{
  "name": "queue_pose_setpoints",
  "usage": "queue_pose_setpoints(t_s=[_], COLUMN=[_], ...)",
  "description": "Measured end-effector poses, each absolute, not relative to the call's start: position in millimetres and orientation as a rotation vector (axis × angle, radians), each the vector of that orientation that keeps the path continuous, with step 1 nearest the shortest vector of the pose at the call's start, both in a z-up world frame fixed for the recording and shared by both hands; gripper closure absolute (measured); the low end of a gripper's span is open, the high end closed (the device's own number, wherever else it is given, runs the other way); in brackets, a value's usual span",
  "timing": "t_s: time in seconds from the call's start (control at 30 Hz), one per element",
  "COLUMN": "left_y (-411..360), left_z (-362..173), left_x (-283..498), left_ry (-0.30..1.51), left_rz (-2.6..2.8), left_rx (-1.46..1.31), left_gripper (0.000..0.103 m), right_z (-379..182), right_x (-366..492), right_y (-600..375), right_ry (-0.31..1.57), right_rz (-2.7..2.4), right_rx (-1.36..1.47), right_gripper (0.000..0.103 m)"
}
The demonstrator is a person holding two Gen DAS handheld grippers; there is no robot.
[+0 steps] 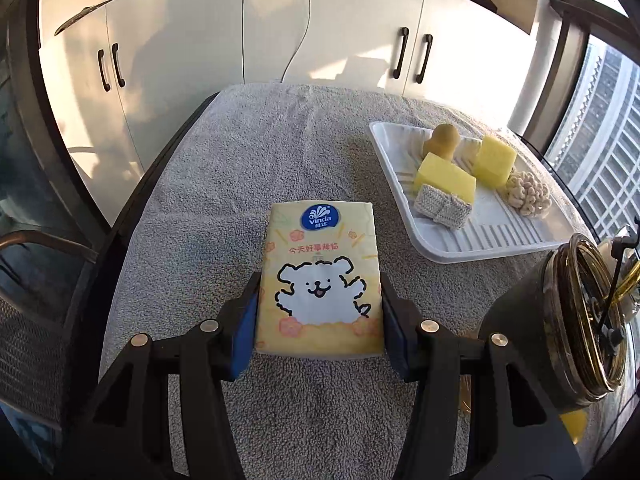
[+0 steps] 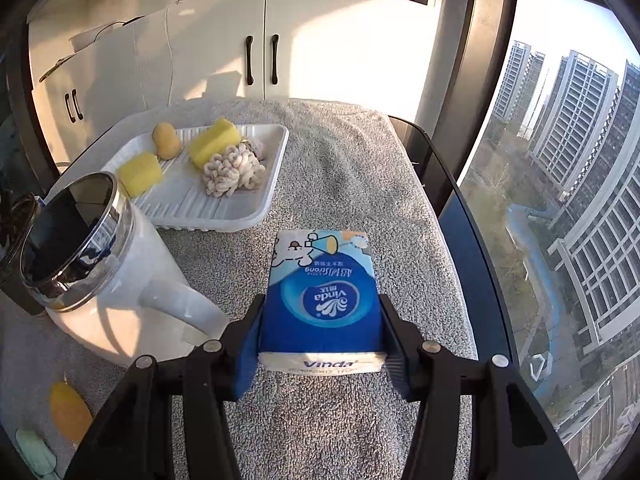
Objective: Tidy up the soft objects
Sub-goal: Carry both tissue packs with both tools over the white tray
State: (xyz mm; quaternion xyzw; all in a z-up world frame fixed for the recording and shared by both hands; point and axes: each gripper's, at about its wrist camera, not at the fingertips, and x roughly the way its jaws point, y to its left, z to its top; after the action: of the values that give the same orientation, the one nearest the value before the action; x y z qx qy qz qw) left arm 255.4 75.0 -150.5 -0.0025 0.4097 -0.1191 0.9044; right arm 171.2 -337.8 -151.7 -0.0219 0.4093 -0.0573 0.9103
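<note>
I have a tissue pack clamped in each tool, so this looks like the carrying step of tidying the soft things. My left gripper [image 1: 320, 316] is closed on the yellow tissue pack [image 1: 320, 276], its blue pads pressing both long sides, the pack filling the centre of the left wrist view above the grey towel [image 1: 240, 168]. My right gripper [image 2: 320, 328] is likewise squeezed onto the blue tissue pack [image 2: 322, 292], low in the centre of the right wrist view. The white tray [image 1: 480, 236] sits to the upper right in the left view and the upper left in the right view, already holding two yellow sponges [image 1: 446, 180], a small yellow duck-like toy [image 1: 442, 140], a knotted rope ball [image 1: 526, 196] and a folded grey cloth [image 1: 440, 206]. I judge the next move is to bring both packs toward the tray, steering past the dark jar [image 1: 568, 320] and the white kettle [image 2: 120, 280] standing near it, and finding bare tray floor before releasing.
</note>
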Motion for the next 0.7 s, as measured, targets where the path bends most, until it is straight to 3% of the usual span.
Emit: queue_pose_setpoints(t_s=[0.7], left_y=[13], left_z=[-126], left_x=[363], left_ry=[0.843], left_rz=[-0.352], left_rx=[0.051], left_gripper=[0.052], right_z=[-125], right_x=[305], right_y=[-338], right_ry=[0.84], right_rz=[0.012], right_rx=[0.021], right_gripper=[0.047])
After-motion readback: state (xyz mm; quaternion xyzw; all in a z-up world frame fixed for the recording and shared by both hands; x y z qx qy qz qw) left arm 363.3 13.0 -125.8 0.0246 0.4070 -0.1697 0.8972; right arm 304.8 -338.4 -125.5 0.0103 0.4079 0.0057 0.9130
